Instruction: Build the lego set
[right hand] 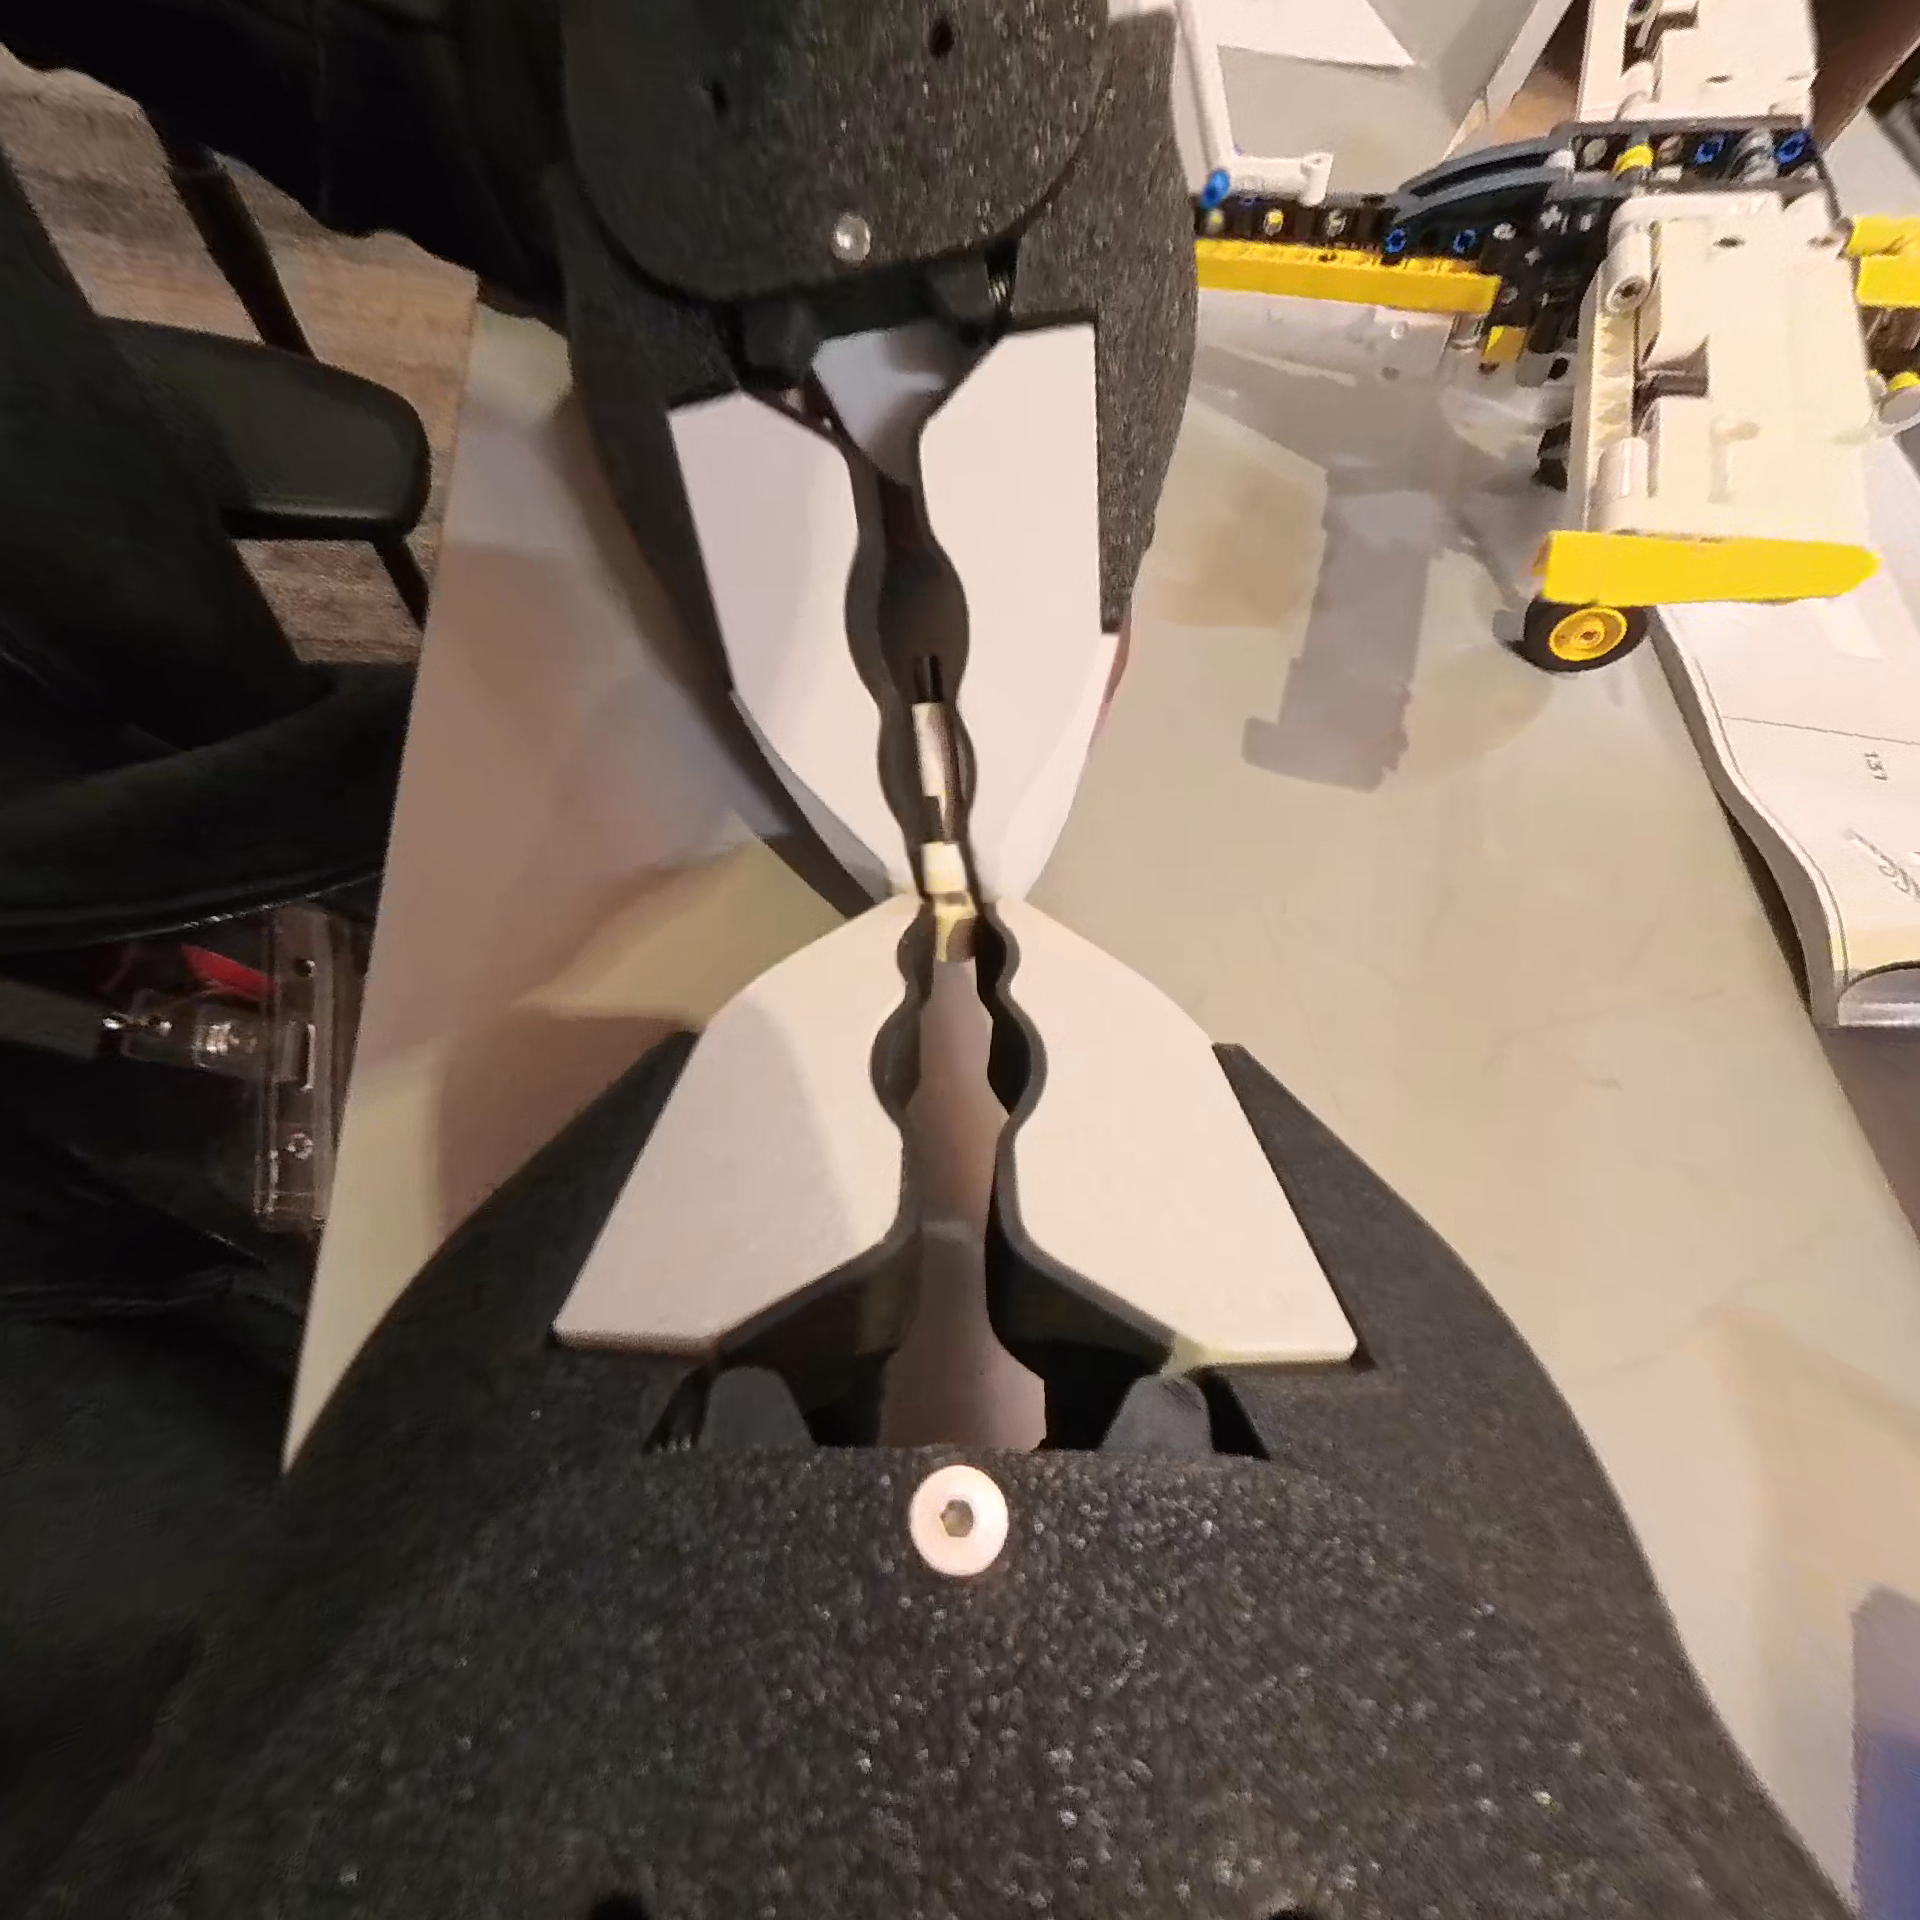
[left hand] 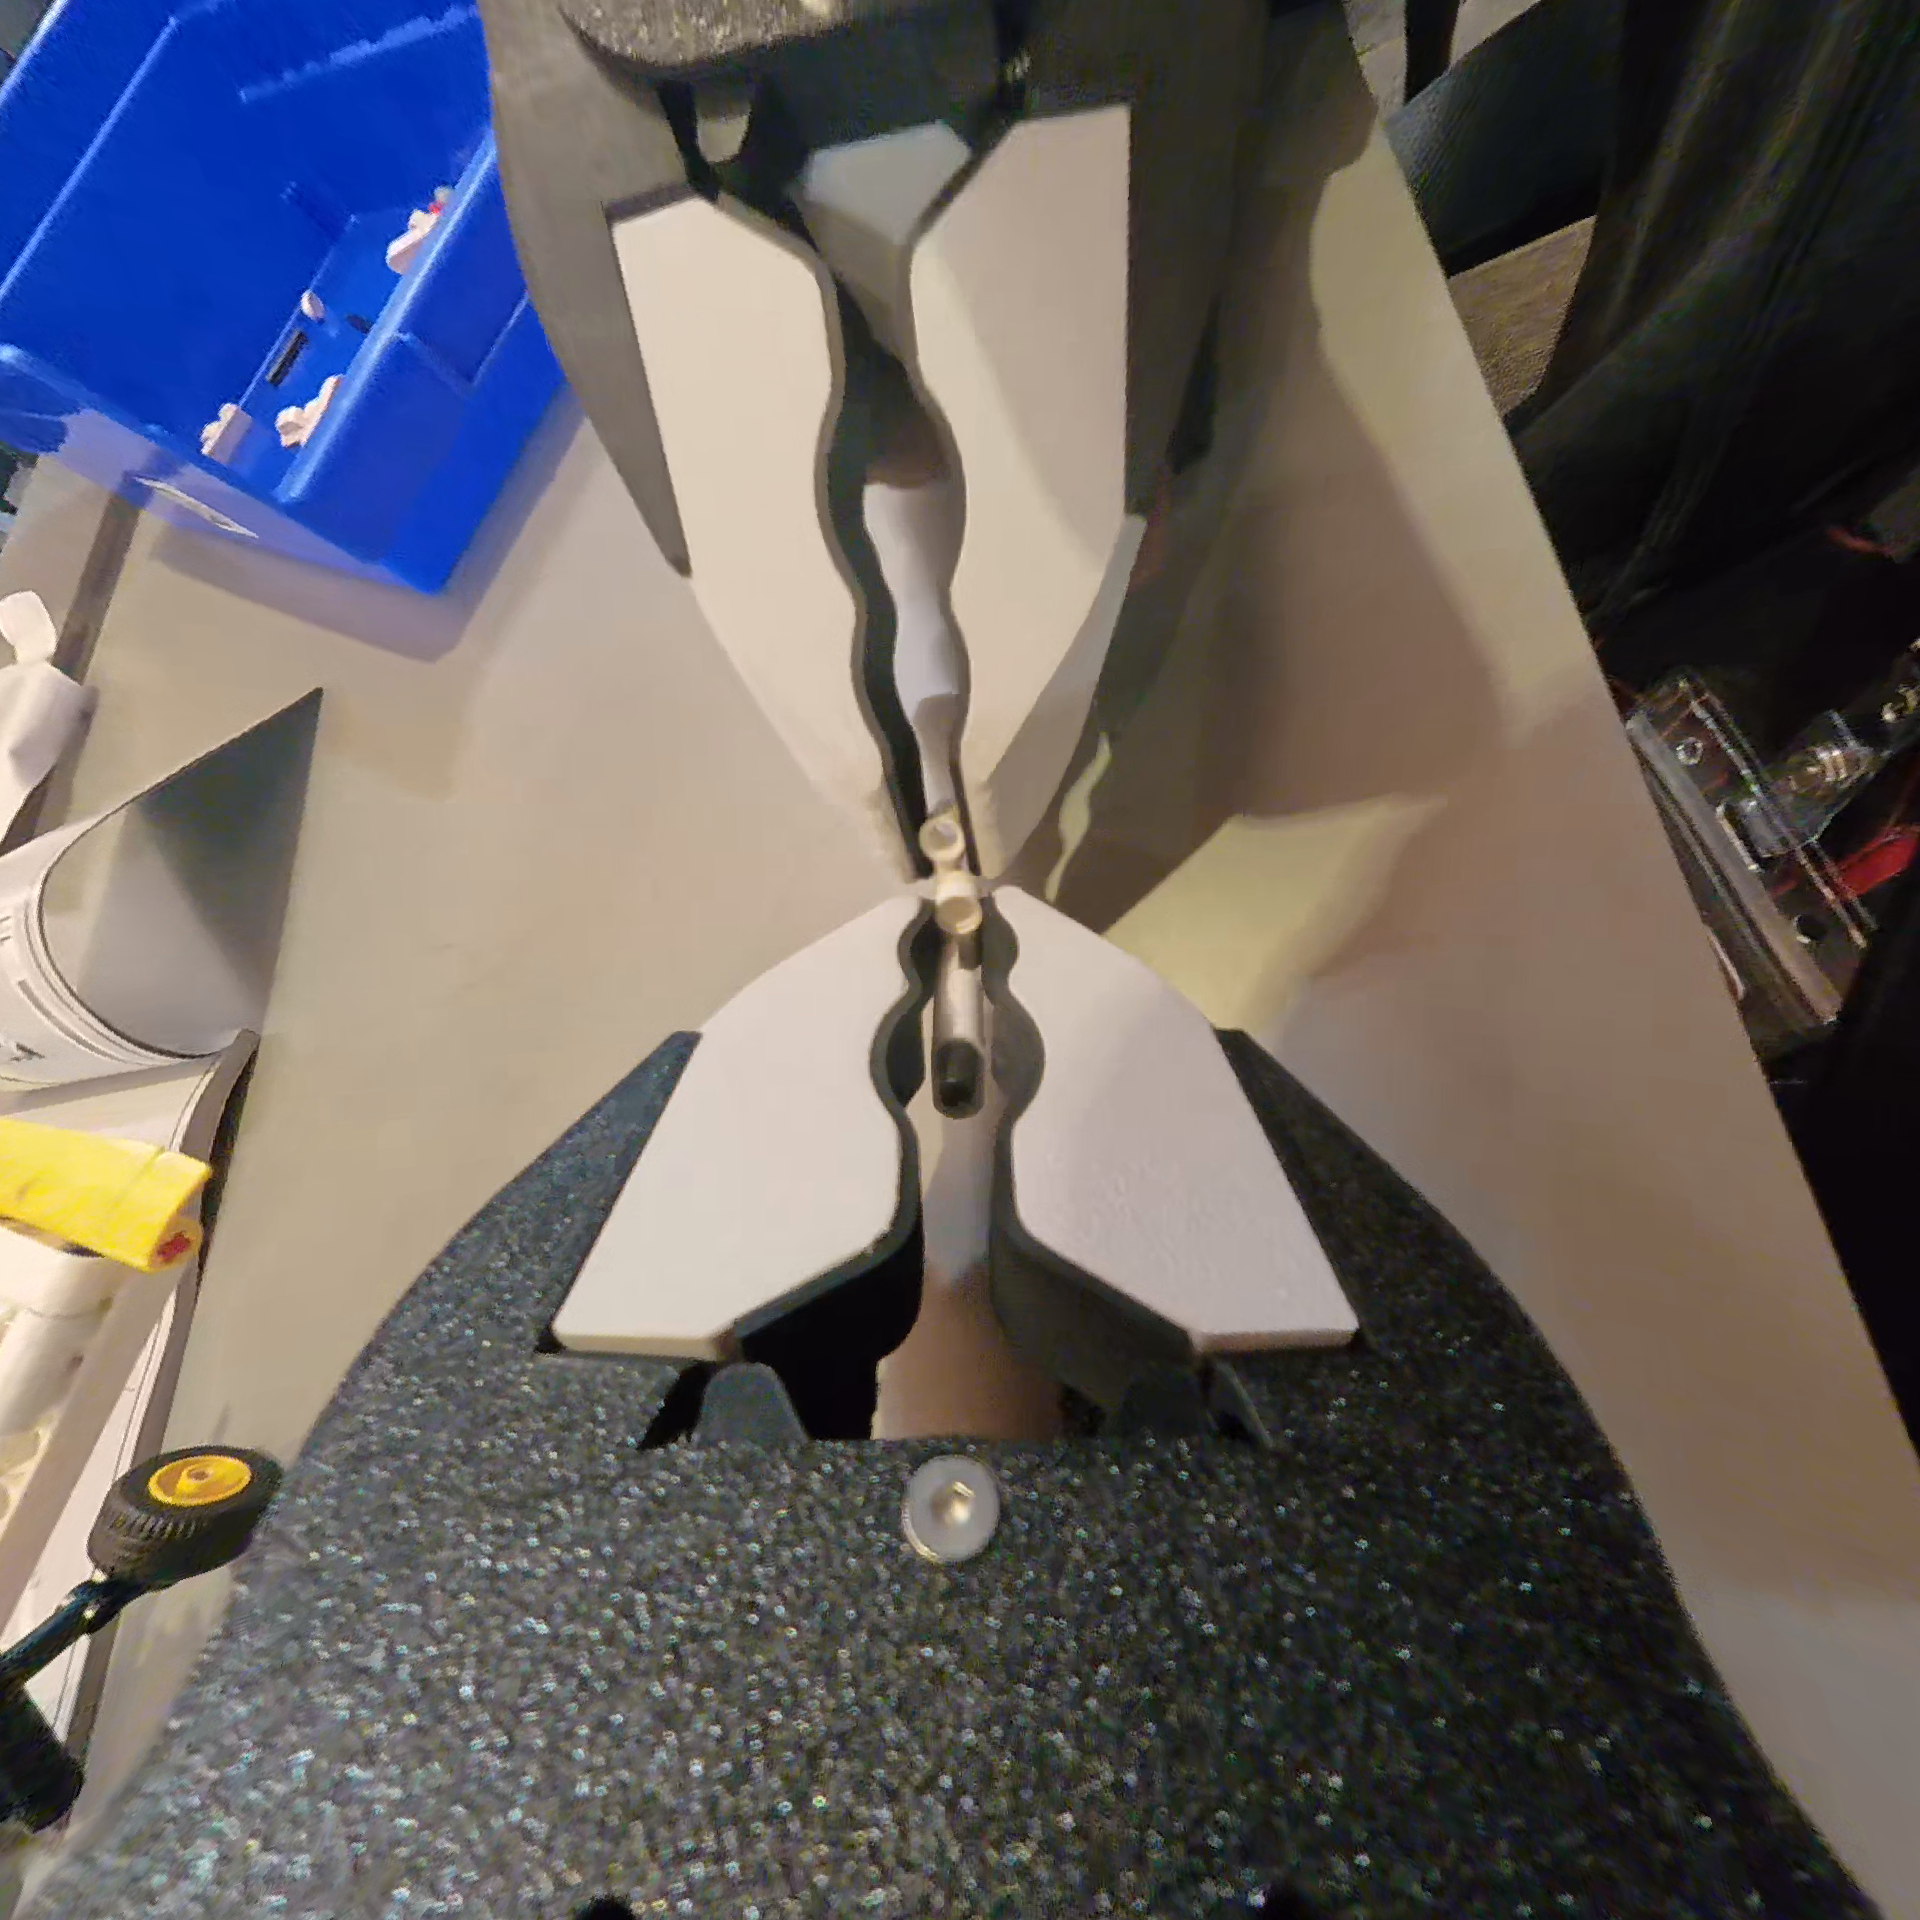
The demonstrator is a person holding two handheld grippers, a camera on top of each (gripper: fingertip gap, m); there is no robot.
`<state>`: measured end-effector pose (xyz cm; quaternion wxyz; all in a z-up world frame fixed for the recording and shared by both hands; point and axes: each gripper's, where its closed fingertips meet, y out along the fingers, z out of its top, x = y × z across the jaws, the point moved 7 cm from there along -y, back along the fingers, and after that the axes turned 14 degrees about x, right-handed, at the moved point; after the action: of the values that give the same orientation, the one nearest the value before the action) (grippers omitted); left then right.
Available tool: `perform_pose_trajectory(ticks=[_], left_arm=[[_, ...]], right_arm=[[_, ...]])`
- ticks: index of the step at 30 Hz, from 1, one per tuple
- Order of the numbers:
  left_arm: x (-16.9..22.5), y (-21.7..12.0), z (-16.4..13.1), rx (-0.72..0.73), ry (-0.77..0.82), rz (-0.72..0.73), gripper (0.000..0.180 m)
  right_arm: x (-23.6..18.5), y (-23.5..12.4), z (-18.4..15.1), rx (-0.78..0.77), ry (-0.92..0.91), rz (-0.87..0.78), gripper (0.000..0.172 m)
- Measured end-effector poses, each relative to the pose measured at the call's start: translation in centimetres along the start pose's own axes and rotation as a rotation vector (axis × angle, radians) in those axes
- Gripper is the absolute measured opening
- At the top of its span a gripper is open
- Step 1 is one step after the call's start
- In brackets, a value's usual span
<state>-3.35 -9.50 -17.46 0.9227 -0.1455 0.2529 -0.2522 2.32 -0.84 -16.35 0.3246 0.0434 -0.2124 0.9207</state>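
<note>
The two grippers meet tip to tip above the pale table [left hand: 520,831]. My left gripper [left hand: 956,920] is shut on a thin grey axle [left hand: 958,1013] with a black end and a cream bush [left hand: 956,906] at its front. My right gripper [left hand: 943,831] comes in from the top of the left wrist view and is shut on a small cream connector [left hand: 940,840]. In the right wrist view my right gripper [right hand: 951,925] pinches that cream connector [right hand: 951,935] at its fingertips. The left gripper [right hand: 940,852] faces it there and holds the axle with its pale sleeve [right hand: 935,753]. The two parts touch end to end.
A blue bin [left hand: 260,260] with small white parts stands at the far left. A white, yellow and black brick model [right hand: 1662,260] with a yellow-hubbed wheel [right hand: 1584,632] lies at the right, beside an open booklet [right hand: 1818,831]. The table edge [left hand: 1558,727] borders dark clothing. The grippers are tip to tip, or close to it.
</note>
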Motion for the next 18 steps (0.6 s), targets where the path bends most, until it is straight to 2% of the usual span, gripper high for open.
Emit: perform_pose_trajectory(ticks=[13,18], left_arm=[[-0.23,-0.32,0.23,0.055,-0.038,0.002,0.008],[-0.72,-0.84,0.32,0.12,-0.084,0.014,0.008]], right_arm=[[0.38,-0.44,-0.02,0.048,0.043,0.016,0.007],[0.49,-0.83,0.41,0.117,0.062,0.044,0.007]])
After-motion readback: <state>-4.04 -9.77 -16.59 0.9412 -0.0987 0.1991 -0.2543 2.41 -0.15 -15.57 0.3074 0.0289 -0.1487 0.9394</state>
